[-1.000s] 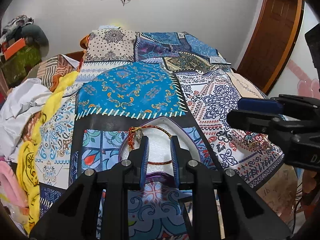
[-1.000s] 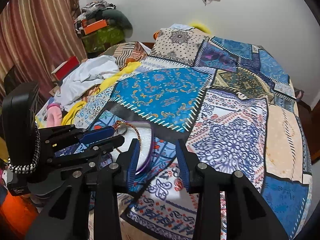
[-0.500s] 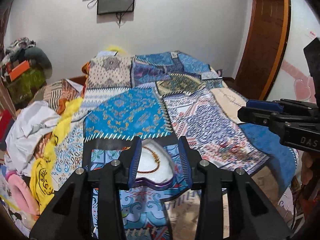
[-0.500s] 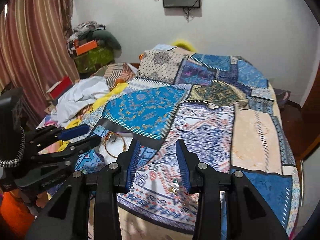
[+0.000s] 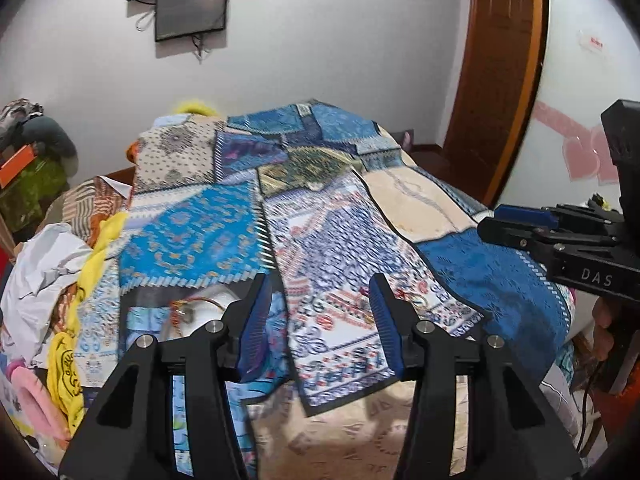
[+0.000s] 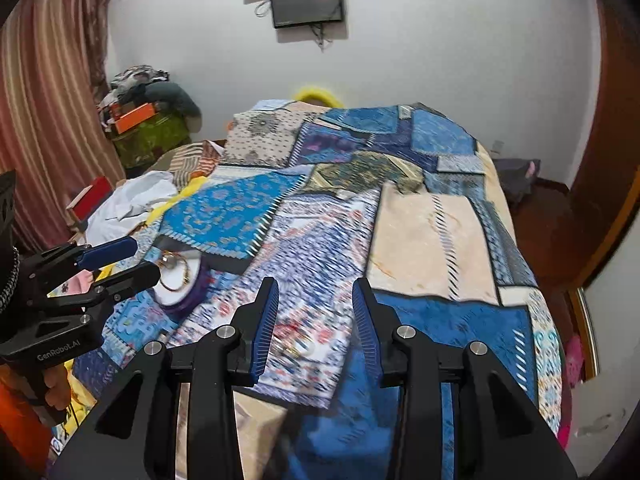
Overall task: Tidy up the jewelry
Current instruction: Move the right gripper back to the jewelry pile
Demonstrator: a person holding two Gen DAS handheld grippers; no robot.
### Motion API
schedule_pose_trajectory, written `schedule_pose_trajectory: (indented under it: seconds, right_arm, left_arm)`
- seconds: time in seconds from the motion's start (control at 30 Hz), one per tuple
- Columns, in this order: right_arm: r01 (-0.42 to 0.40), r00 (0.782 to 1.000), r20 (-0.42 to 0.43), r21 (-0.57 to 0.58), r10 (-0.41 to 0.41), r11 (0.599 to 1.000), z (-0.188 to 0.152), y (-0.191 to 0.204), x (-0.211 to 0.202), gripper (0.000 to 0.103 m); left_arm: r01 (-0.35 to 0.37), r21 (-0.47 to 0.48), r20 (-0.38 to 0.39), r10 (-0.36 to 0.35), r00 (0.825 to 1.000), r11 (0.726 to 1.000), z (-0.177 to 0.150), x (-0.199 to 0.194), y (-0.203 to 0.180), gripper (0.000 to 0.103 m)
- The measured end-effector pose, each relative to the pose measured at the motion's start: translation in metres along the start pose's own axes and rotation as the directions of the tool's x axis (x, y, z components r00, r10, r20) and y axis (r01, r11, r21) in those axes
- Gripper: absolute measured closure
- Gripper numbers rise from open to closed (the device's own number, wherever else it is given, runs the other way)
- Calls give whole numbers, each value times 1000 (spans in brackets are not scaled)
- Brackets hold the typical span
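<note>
A white heart-shaped tray with a purple rim (image 6: 182,294) lies on the patchwork bedspread, holding an orange beaded bracelet (image 6: 185,276). It also shows in the left wrist view (image 5: 208,308), partly behind my left finger. Loose jewelry (image 6: 292,346) lies on the patterned cloth between my right fingers; it shows small in the left wrist view (image 5: 404,298). My left gripper (image 5: 318,328) is open and empty, raised above the bed. My right gripper (image 6: 315,326) is open and empty above the loose jewelry.
The bed (image 6: 424,220) fills both views. Piled clothes (image 5: 44,256) lie along its left side, with a yellow cloth (image 5: 96,248). A wooden door (image 5: 496,80) stands at the right, a wall screen (image 6: 306,0) at the back, a curtain (image 6: 44,100) on the left.
Both grippers have pulled back and risen from the bed. The left gripper has opened wider and swung right, so the tray now sits left of its fingers. The bracelet stays in the tray.
</note>
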State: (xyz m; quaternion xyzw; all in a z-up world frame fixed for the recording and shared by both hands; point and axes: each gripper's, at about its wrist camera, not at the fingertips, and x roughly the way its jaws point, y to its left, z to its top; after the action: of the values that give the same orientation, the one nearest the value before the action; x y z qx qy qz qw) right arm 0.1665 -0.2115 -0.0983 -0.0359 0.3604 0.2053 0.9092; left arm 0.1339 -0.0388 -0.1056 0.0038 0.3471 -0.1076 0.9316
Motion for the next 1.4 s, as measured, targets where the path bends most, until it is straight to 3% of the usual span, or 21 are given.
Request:
schedule_pose_trajectory:
  seconds: [0.57, 0.67, 0.83, 1.13, 1.4]
  right_arm:
    - [-34, 993, -110, 26, 36, 999, -36, -17, 25, 68]
    - [-44, 992, -116, 29, 47, 999, -38, -17, 28, 68]
    - [-53, 992, -111, 24, 55, 998, -39, -17, 29, 68]
    - [-82, 987, -137, 30, 85, 996, -43, -12, 36, 68]
    - [-111, 981, -157, 21, 113, 994, -44, -4, 43, 68]
  left_arm:
    - [85, 15, -184, -81, 979, 996, -34, 59, -27, 53]
    - [106, -2, -206, -104, 973, 994, -35, 69, -27, 59]
    - [127, -25, -197, -130, 972, 992, -31, 80, -26, 62]
    - [146, -39, -185, -150, 971, 989, -26, 91, -27, 82]
    - [146, -50, -177, -152, 972, 988, -30, 82, -22, 83]
